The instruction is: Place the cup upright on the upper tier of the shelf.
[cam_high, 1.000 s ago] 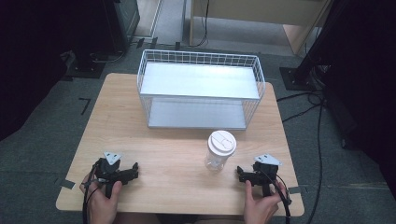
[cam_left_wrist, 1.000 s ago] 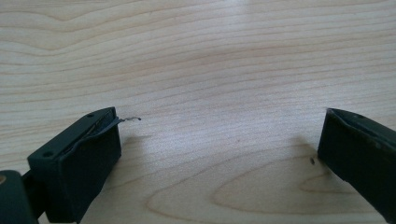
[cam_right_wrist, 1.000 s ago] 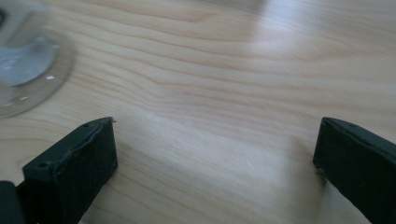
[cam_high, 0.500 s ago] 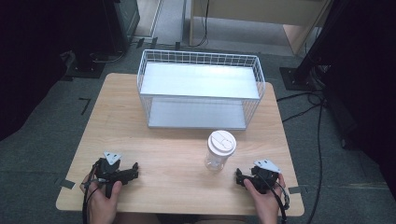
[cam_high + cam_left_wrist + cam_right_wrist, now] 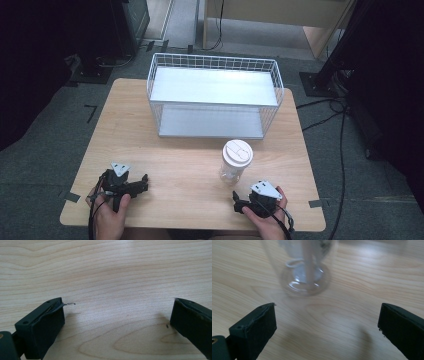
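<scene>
high view: a clear cup [image 5: 236, 161] with a white lid stands upright near the front right of the tabletop [image 5: 190, 165], long axis vertical, lid up, just in front of the wire rack [image 5: 215, 100]. the right gripper [image 5: 239, 203] sits at the front edge just short of the cup, jaws spread but just closing a little, nothing between them. the left gripper [image 5: 142, 184] rests near the front left corner.

left gripper view: jaws spread wide over bare wood.

right gripper view: the cup's base [image 5: 305, 280] lies ahead, blurred, possibly with a straw inside. best to centre it between the jaws, go in level and pinch the lower wall gently, since thin plastic likely flexes.
</scene>
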